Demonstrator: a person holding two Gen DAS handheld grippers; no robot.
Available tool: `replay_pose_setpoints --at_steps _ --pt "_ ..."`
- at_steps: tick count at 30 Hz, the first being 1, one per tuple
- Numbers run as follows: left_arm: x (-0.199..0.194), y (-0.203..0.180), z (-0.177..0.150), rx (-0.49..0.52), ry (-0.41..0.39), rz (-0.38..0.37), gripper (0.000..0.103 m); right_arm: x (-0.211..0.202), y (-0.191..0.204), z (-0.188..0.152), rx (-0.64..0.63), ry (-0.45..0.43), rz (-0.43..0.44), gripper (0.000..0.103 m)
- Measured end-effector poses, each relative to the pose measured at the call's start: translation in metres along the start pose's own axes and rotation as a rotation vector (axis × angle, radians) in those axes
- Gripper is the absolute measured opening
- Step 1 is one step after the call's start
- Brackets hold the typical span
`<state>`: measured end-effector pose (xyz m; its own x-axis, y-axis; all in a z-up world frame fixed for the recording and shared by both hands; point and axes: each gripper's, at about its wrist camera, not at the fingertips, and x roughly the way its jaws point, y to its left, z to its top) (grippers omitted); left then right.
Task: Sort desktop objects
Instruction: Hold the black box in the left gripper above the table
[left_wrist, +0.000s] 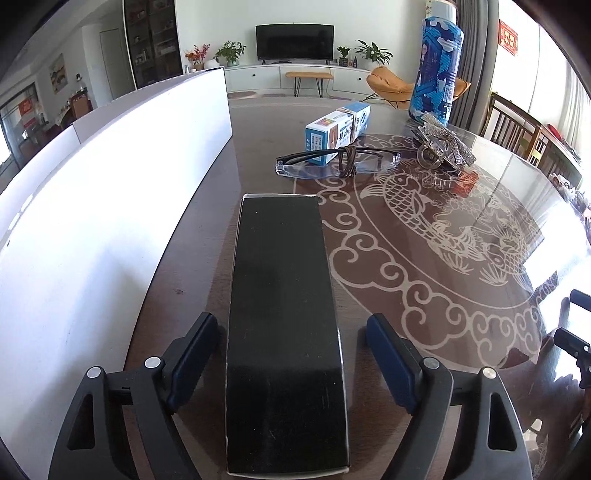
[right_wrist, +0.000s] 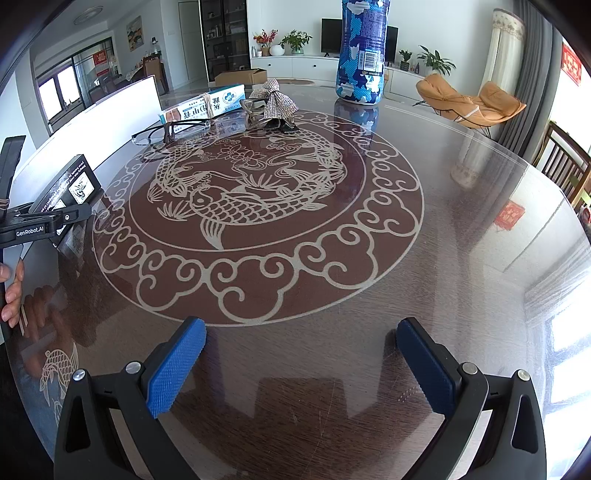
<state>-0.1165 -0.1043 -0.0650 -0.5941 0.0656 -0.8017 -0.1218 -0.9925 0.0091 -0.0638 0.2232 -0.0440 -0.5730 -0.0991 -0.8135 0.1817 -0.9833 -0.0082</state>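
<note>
Left claw (left_wrist: 291, 354) spread (pads clear) | matte black oblong box (left_wrist: 284, 332) | glossy table (left_wrist: 424, 258)

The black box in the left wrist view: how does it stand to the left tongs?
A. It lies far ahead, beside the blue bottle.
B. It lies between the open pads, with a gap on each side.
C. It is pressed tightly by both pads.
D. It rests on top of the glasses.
B: the black box lies between the pads of the left tongs, and table shows on both sides.
</note>
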Motion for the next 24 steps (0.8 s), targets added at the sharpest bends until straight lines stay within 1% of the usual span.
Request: replay_pose_setpoints --at_steps 2,9,12,24 --pt "0.0011 0.0006 0.0004 -0.001 0.008 0.000 0.089 0.0001 0.0000 0.0000 0.000 0.000 0.000 0.103" --pt "0.0010 0.0009 0.0001 -0.002 0.009 0.002 0.090 0.0003 0.0001 0.0001 0.000 0.000 0.000 0.103" --pt "0.0038 0.0027 -0.0001 -0.012 0.028 0.008 0.102 0.0003 0.0001 0.0001 0.000 0.000 0.000 0.103" --pt "0.0035 0.0041 -0.0011 -0.013 0.032 0.009 0.103 0.0004 0.0001 0.0001 0.000 0.000 0.000 0.103"
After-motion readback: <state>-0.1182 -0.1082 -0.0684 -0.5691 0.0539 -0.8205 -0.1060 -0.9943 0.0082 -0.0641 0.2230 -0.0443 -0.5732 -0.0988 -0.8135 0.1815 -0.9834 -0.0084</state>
